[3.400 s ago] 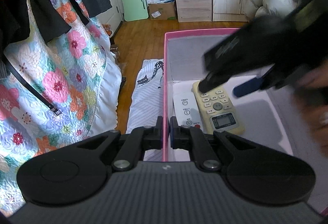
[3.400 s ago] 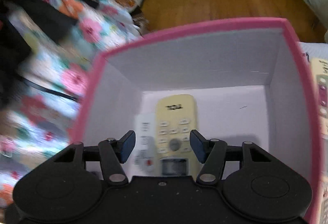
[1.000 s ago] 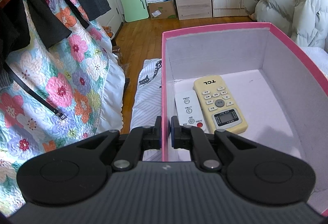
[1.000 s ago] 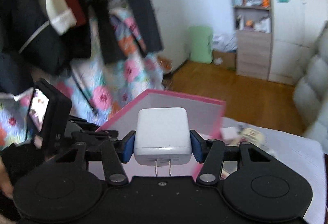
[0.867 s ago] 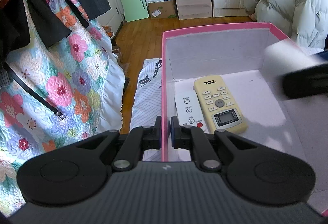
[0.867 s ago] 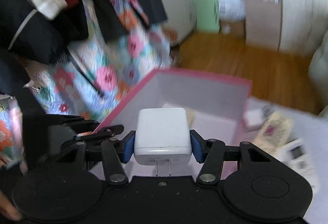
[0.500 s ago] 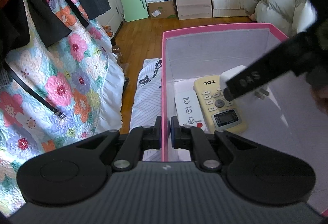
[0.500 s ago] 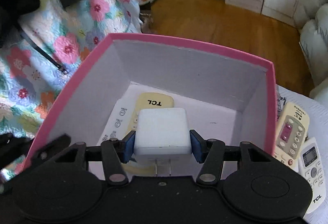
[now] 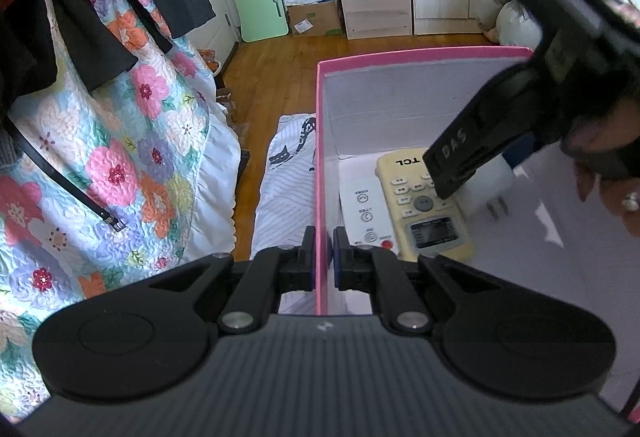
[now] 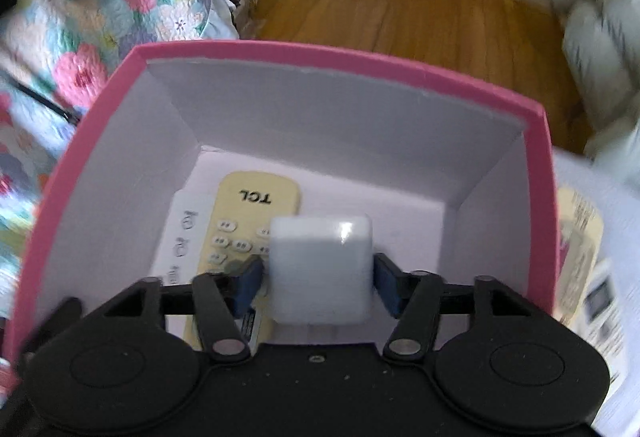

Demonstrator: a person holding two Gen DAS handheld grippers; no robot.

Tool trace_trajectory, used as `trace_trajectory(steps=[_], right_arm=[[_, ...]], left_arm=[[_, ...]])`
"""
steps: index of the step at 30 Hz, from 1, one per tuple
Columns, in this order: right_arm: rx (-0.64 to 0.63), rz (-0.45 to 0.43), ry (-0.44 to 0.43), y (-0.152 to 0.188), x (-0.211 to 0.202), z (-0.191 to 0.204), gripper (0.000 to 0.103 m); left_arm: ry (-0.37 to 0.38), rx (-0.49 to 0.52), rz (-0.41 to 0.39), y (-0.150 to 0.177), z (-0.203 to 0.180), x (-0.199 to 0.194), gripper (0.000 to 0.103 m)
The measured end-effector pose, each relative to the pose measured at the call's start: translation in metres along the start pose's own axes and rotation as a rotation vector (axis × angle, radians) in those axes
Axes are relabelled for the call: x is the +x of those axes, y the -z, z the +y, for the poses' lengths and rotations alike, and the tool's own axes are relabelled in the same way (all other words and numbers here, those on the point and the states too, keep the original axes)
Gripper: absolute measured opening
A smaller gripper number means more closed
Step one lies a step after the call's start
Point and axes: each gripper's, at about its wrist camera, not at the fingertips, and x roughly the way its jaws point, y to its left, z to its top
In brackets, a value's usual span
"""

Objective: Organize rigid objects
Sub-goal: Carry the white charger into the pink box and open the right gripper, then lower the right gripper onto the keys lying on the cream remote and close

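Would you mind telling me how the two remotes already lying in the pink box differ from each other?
The TCL remote is yellowish cream; the white remote beside it is plain white. The TCL remote has a display and many buttons, the white remote only a few. The TCL remote looks wider. Both lie face up, side by side, in the pink box.

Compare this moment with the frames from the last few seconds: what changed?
The right gripper left the pink cardboard box empty, returned holding a white plug-in charger, and lowered it inside. The left gripper stays clamped on the box wall; the yellowed TCL remote and white remote haven't moved.
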Motion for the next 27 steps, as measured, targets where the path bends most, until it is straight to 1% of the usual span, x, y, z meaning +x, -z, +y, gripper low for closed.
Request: trace_trajectory(steps=[2,4,7,10,13,15,16,17,19,20,21,23,26,27], right_arm=[[0.023,-0.013,-0.034,0.007,-0.01,-0.003,0.067],[0.011,-0.056,-0.082,0.017,-0.03,0.0,0.068],[-0.014,-0.154,-0.146,0.039,-0.075,-0.001,0.069],[-0.053,-0.274,-0.159,0.062,-0.12,-0.01,0.074],[-0.127,-0.381,-0.179,0.092,-0.161,-0.028,0.075],[-0.133,-0.439,-0.19,0.105,-0.178,-0.048,0.076],[-0.125,-0.48,-0.196,0.112,-0.185,-0.058,0.078],[-0.122,-0.518,-0.203,0.118,-0.19,-0.069,0.082],[-0.127,-0.599,-0.203,0.137,-0.197,-0.087,0.084],[-0.141,-0.654,-0.198,0.148,-0.198,-0.097,0.084],[-0.171,-0.686,-0.183,0.16,-0.196,-0.105,0.084],[-0.192,-0.651,-0.155,0.172,-0.189,-0.114,0.084],[-0.153,-0.581,-0.127,0.187,-0.17,-0.129,0.084],[-0.151,-0.547,-0.105,0.192,-0.161,-0.131,0.084]], left_arm=[[-0.003,0.003,0.0,0.0,-0.001,0.0,0.006],[-0.001,-0.002,0.001,0.0,-0.001,0.0,0.006],[-0.002,-0.004,0.002,-0.001,-0.002,-0.001,0.006],[-0.006,0.001,0.003,-0.001,-0.001,-0.001,0.006],[0.003,-0.008,0.002,-0.001,0.0,-0.002,0.006],[0.008,-0.013,0.001,-0.001,0.0,-0.002,0.006],[0.006,-0.011,0.002,-0.001,0.001,-0.002,0.006],[0.005,-0.01,0.002,-0.001,0.002,-0.002,0.006],[0.002,-0.005,0.002,0.0,0.002,-0.002,0.006],[0.002,-0.004,0.002,0.0,0.002,-0.002,0.006],[0.004,-0.007,0.002,0.0,0.002,-0.002,0.006],[0.012,-0.017,0.001,-0.001,0.005,-0.002,0.006],[0.017,-0.02,0.0,0.0,0.005,-0.002,0.006],[0.016,-0.019,0.0,-0.001,0.005,-0.002,0.006]])
